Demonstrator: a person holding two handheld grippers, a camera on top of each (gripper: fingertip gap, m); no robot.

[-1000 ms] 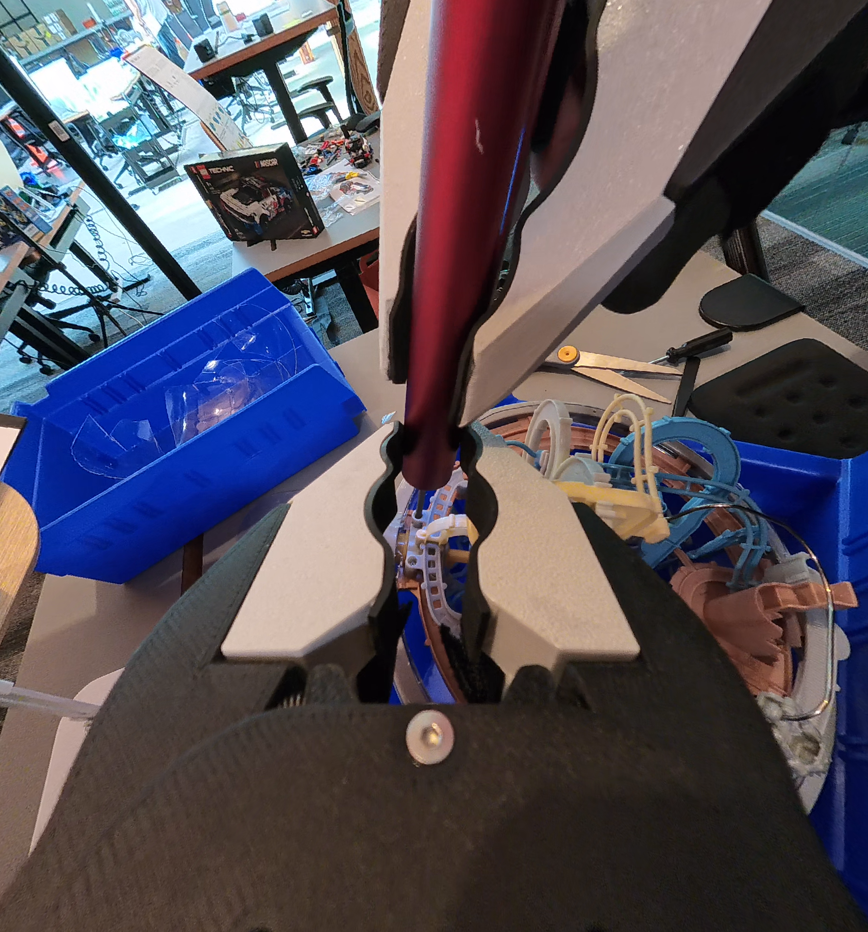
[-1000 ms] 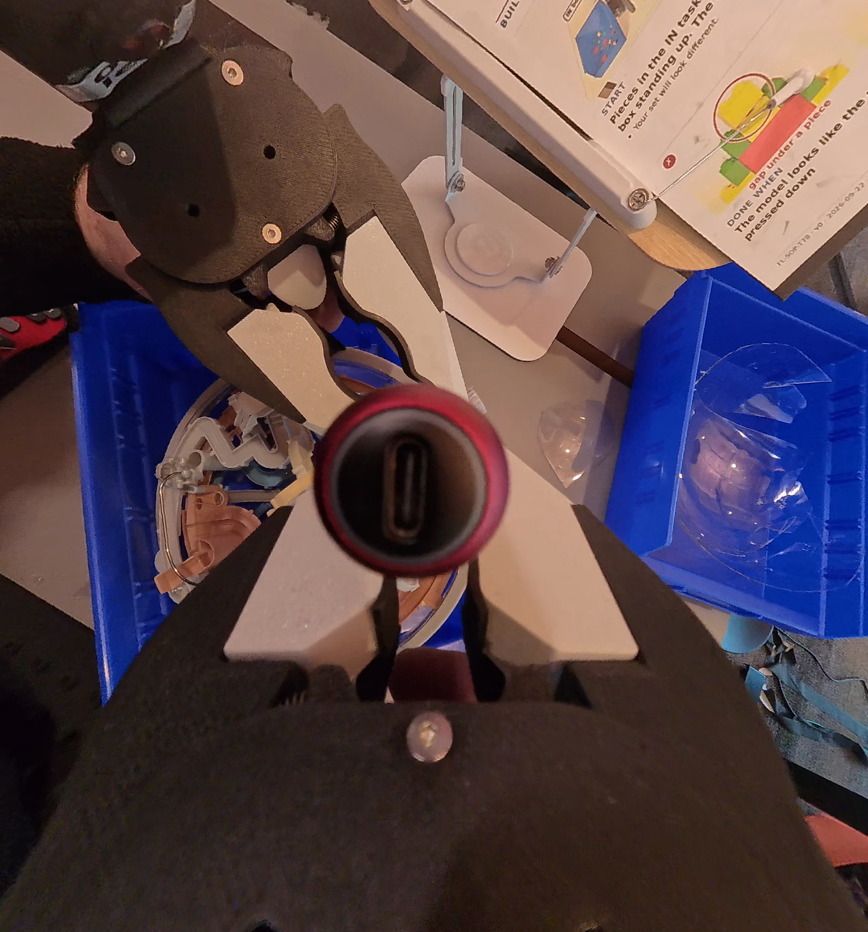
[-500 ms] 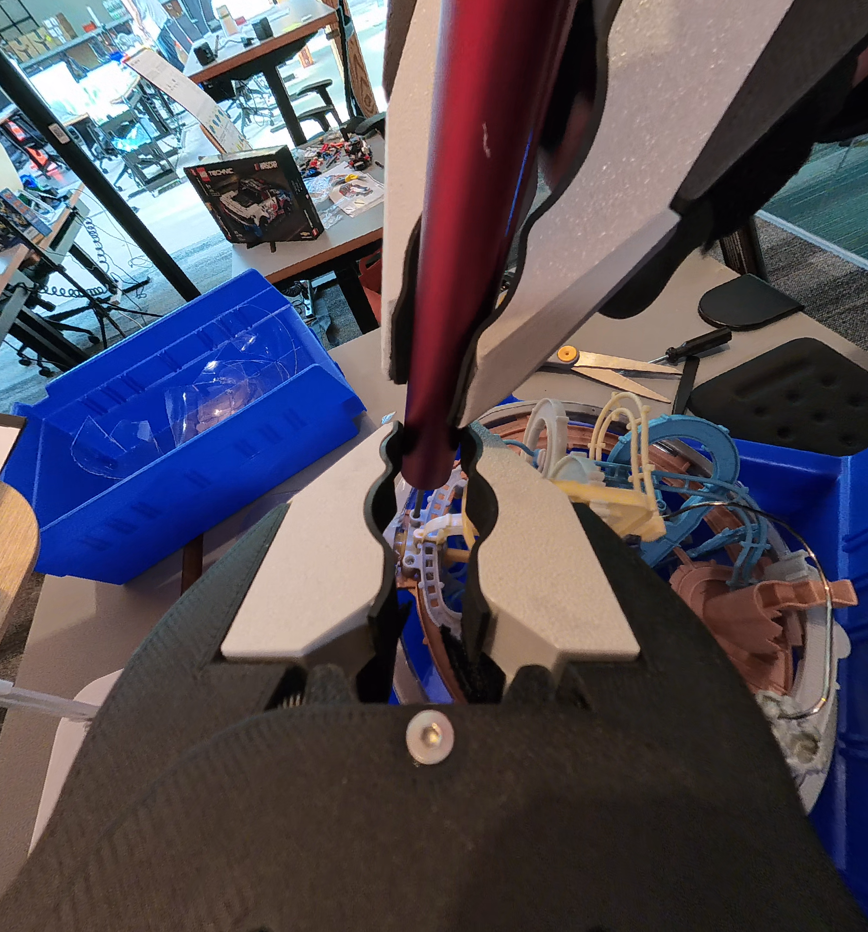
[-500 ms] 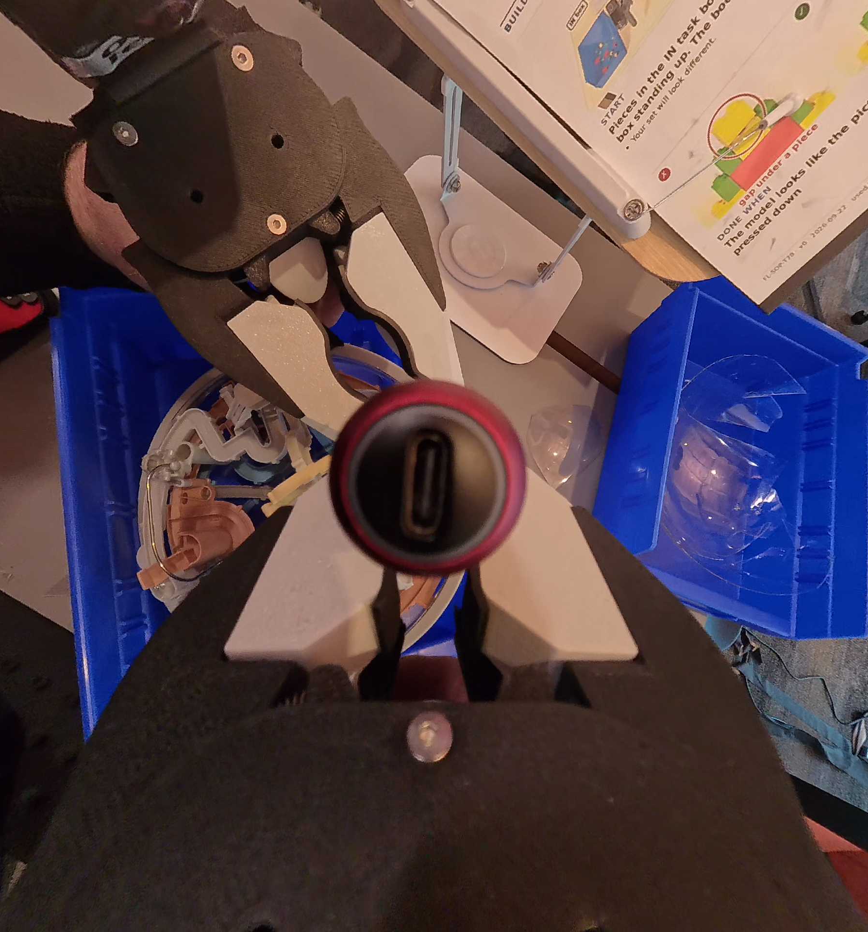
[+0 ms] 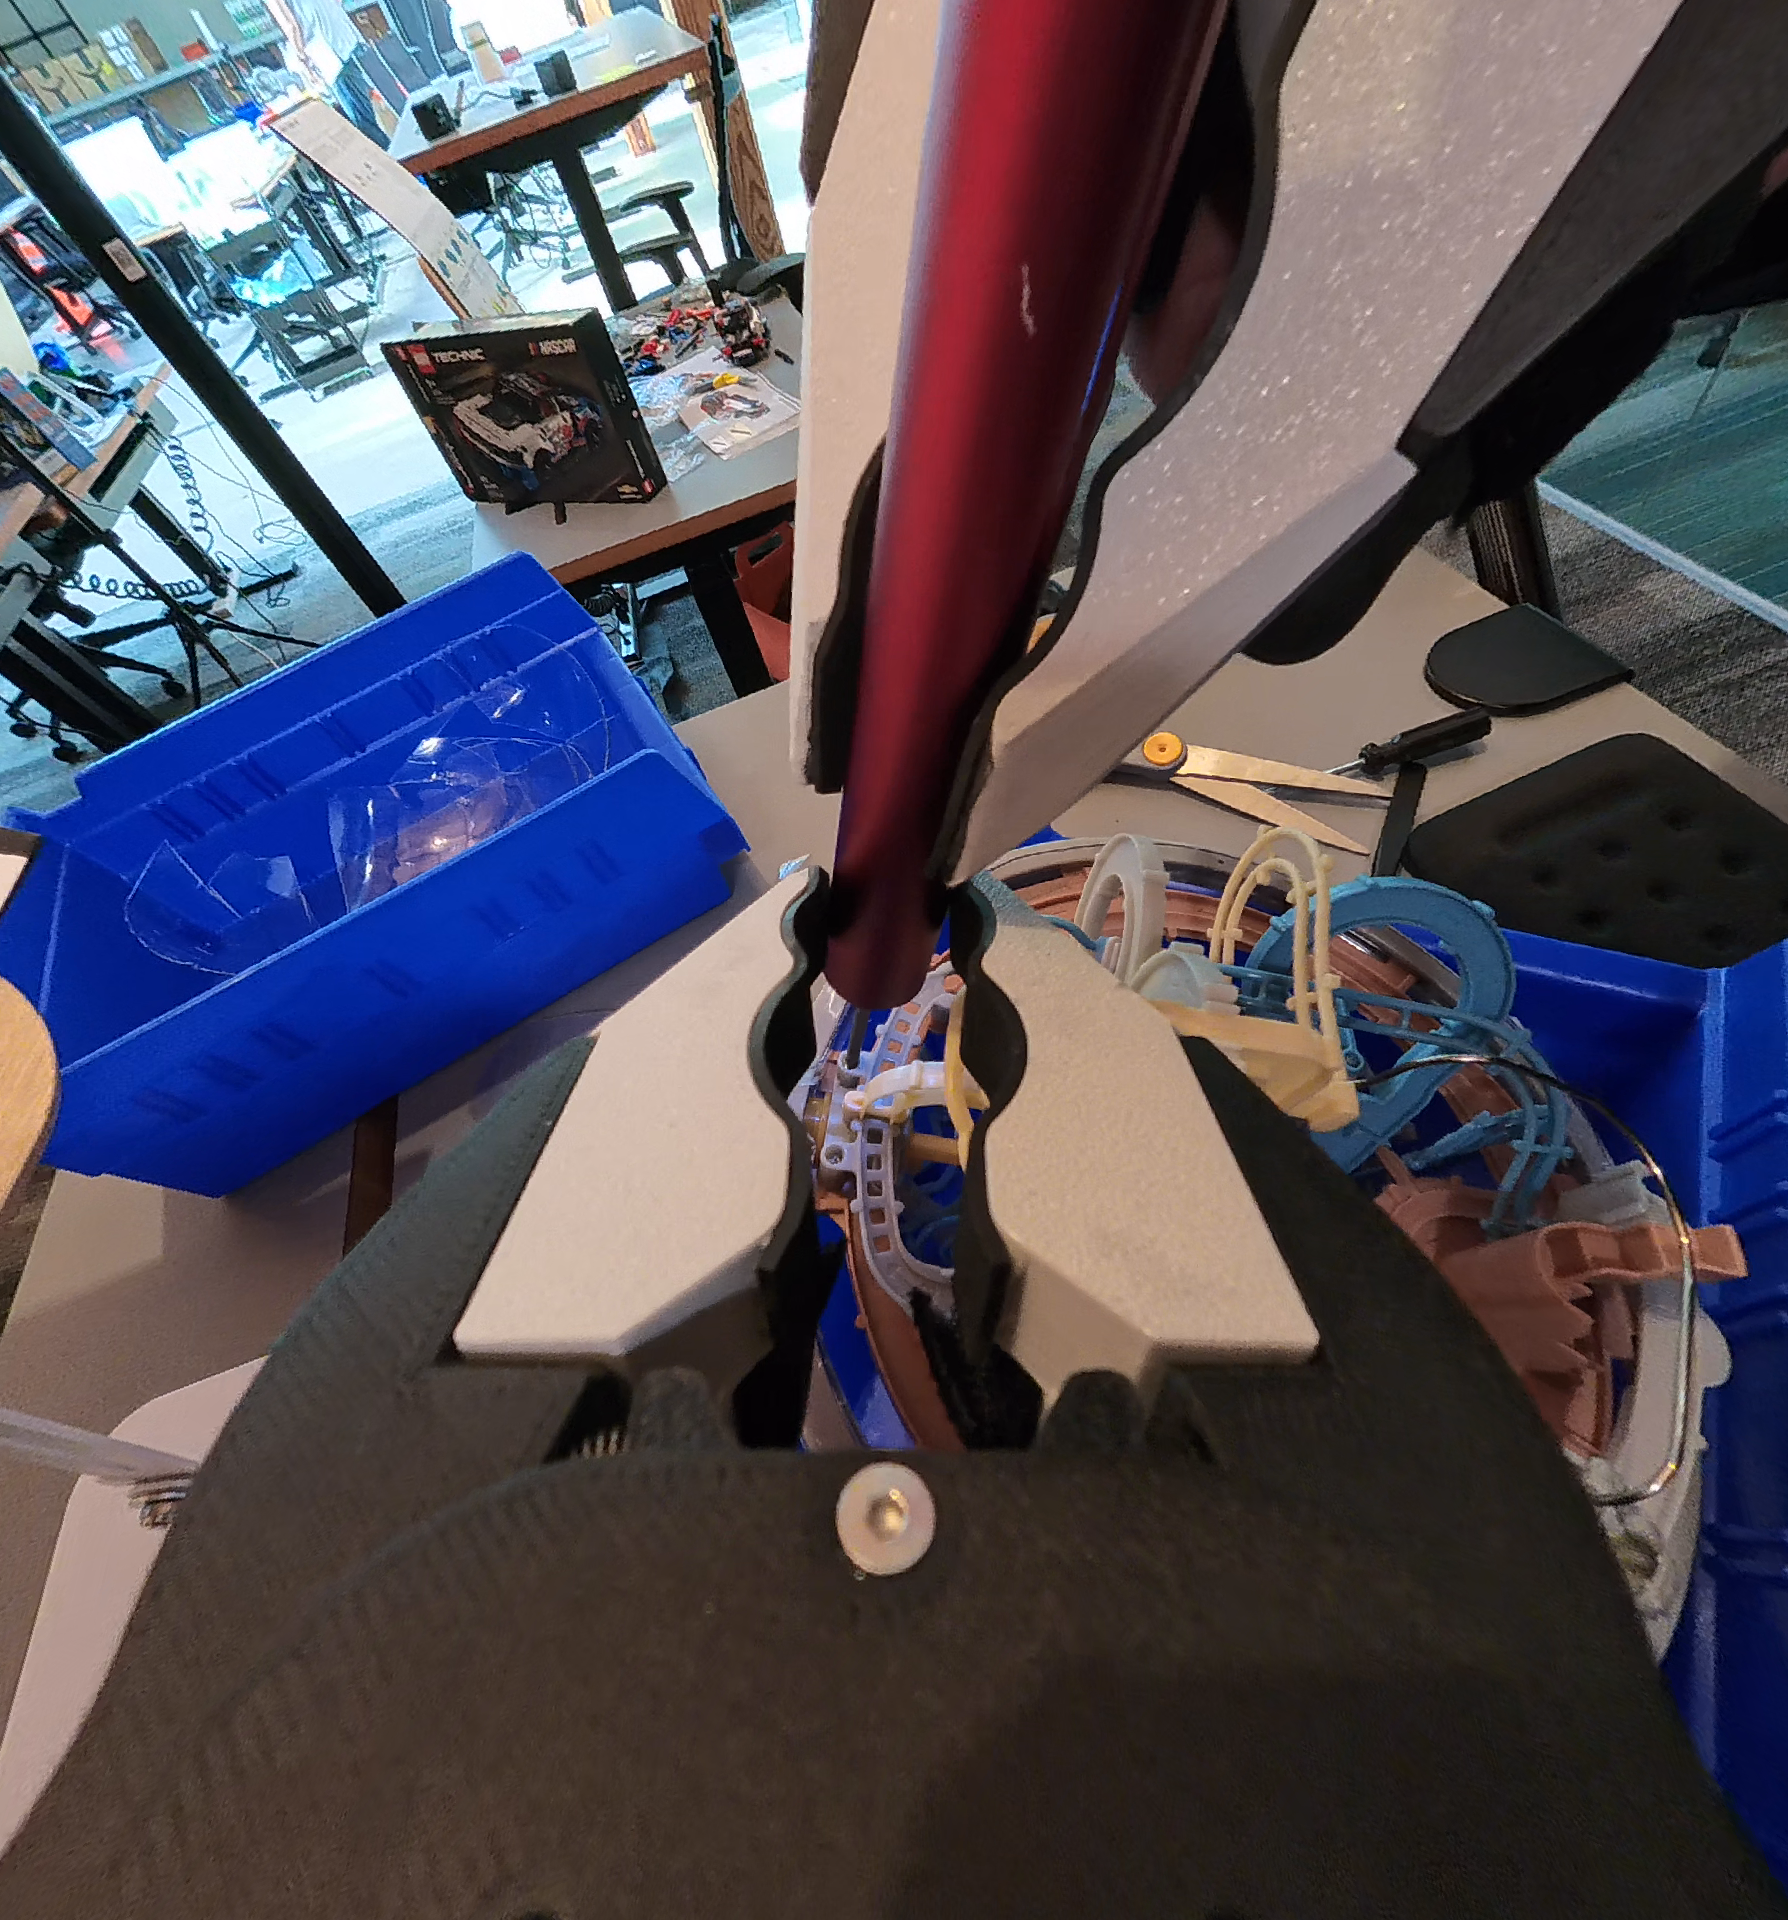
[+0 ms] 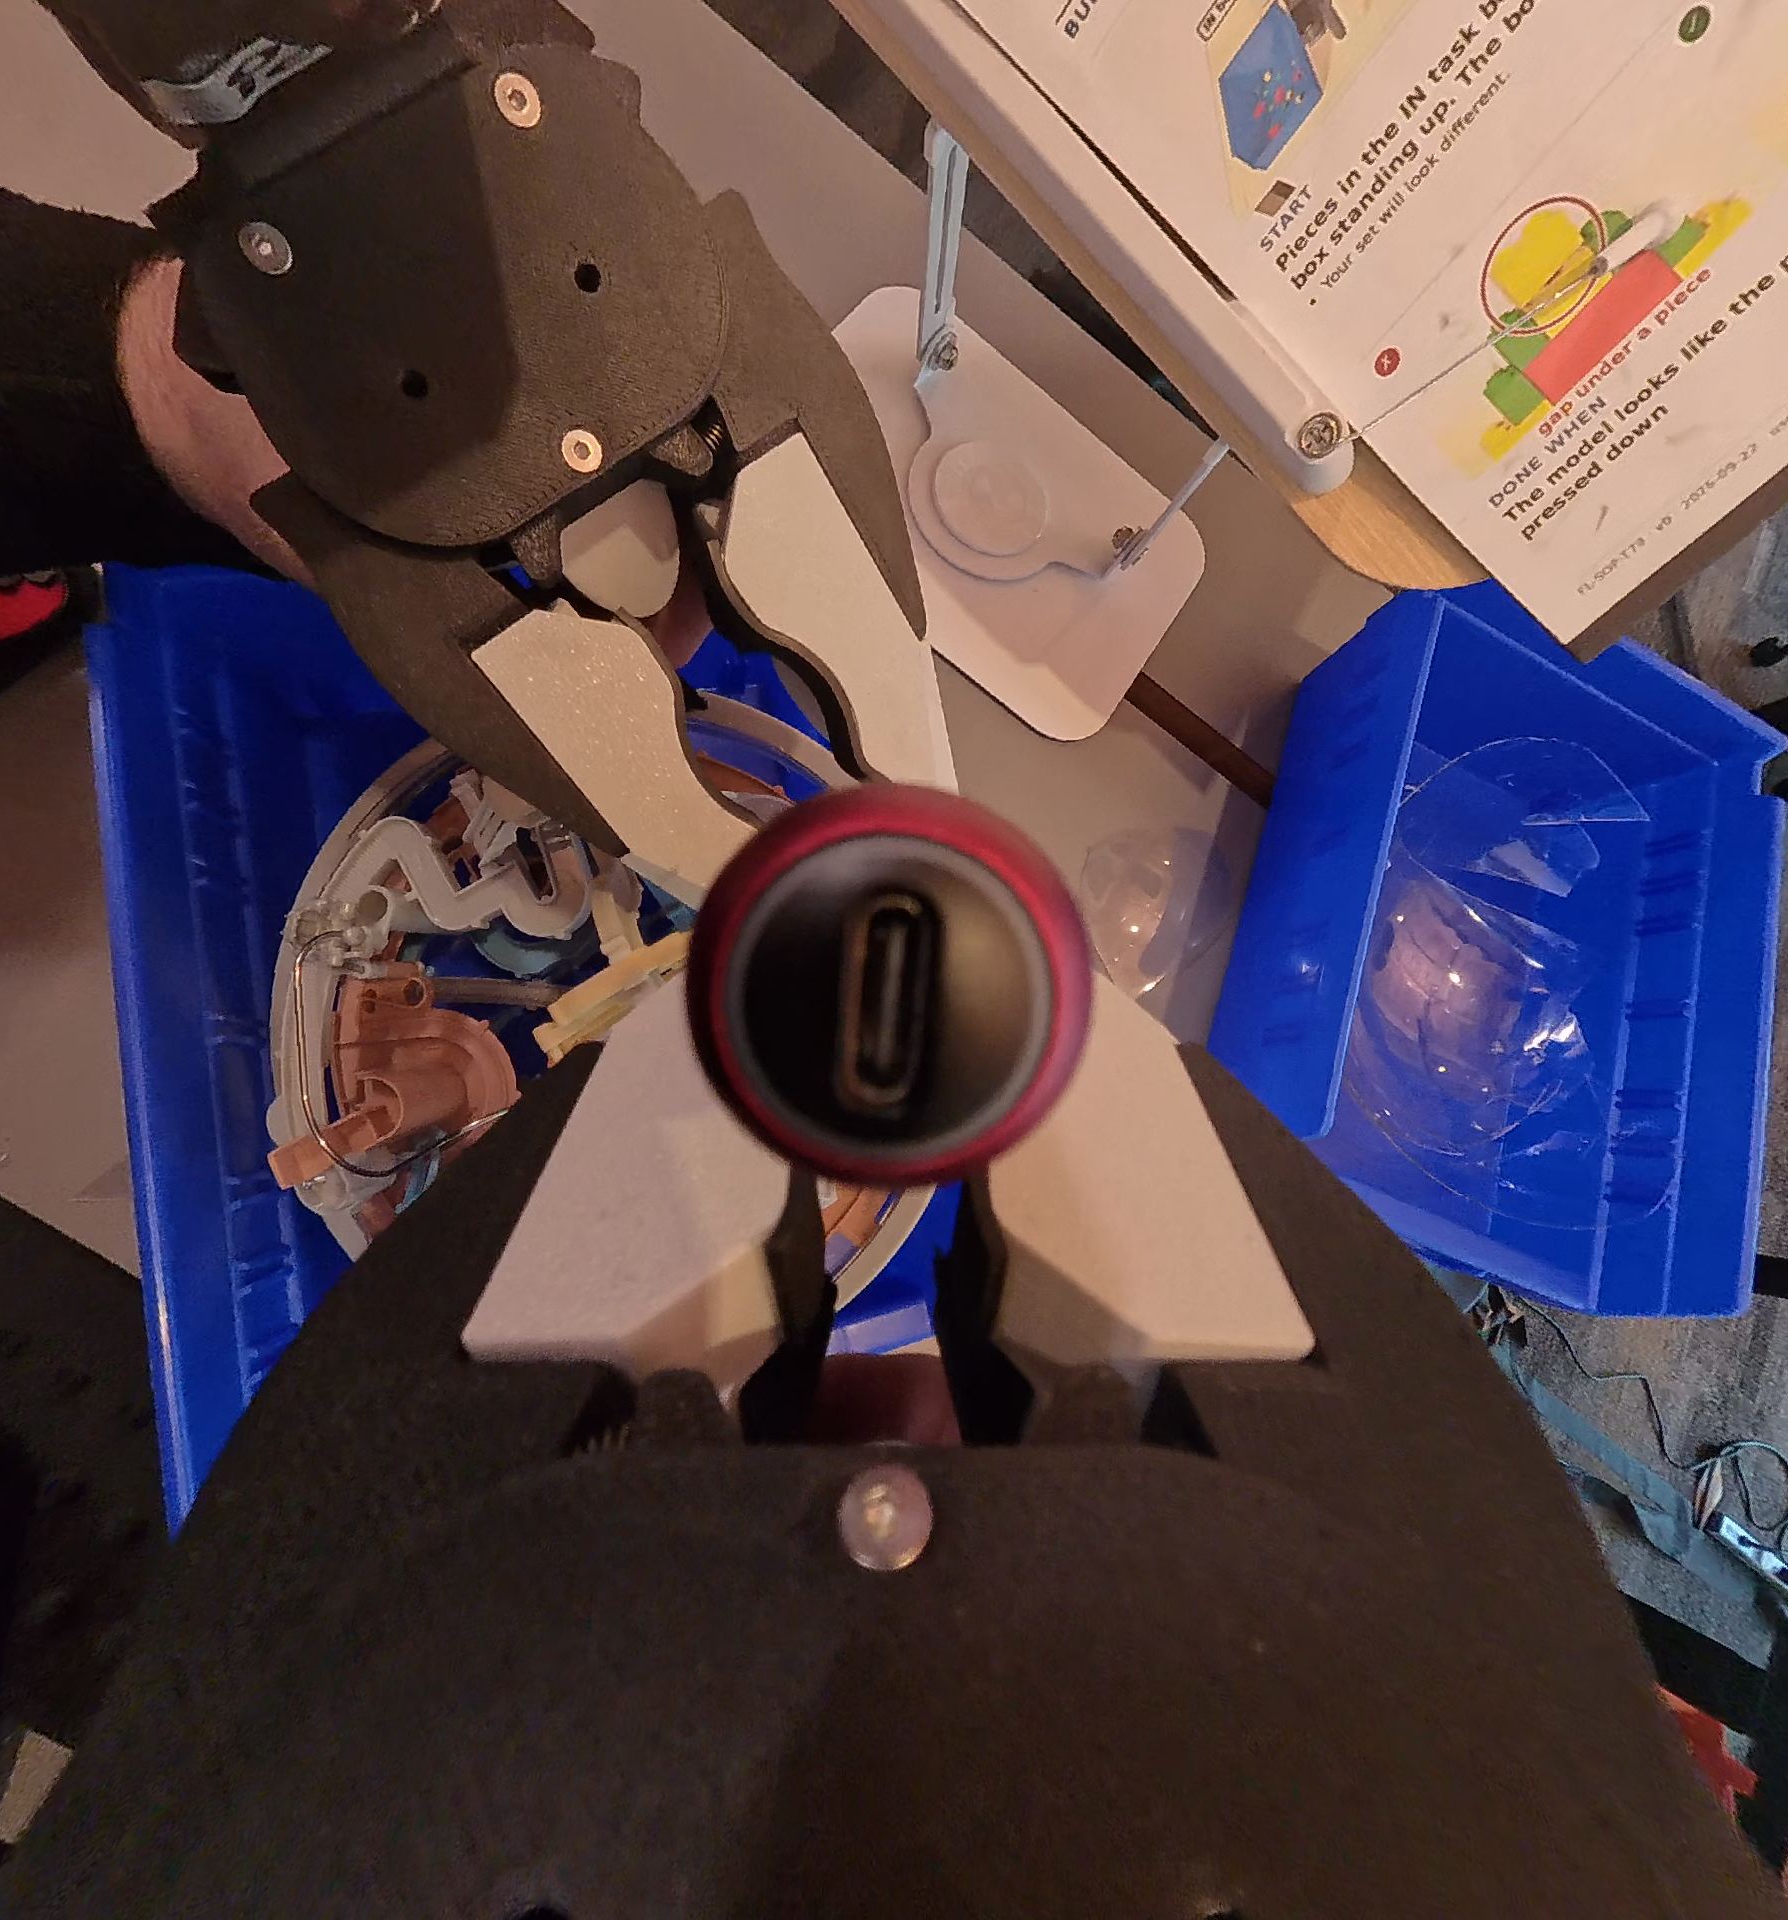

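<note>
A dark red cylindrical electric screwdriver (image 5: 983, 416) stands nearly upright over a round maze toy (image 5: 1389, 1091) with blue, cream and brown tracks, which lies in a blue bin (image 5: 1783, 1143). My left gripper (image 5: 882, 914) is shut on the screwdriver's lower end, just above its thin bit, which reaches down to the toy's white track. My right gripper (image 5: 895, 779) is shut on the barrel higher up. In the right wrist view I look down the screwdriver's black end cap (image 6: 888, 982), my right gripper (image 6: 885, 1049) beneath it. The left gripper (image 6: 817, 800), toy (image 6: 402, 1039) and bin (image 6: 194, 831) lie below.
A second blue bin (image 5: 350, 935) with clear plastic domes stands to the left; it also shows in the right wrist view (image 6: 1492, 935). A clear half dome (image 6: 1150, 894) lies on the table. An instruction board (image 6: 1492, 260) stands on a white base (image 6: 1025, 540). Scissors (image 5: 1254, 774) and a black pad (image 5: 1617, 842) lie behind. The tips of both grippers are at nearly the same place.
Both grippers stay shut on the screwdriver. The right gripper has shifted slightly over the bins; the left wrist view is almost unchanged.
</note>
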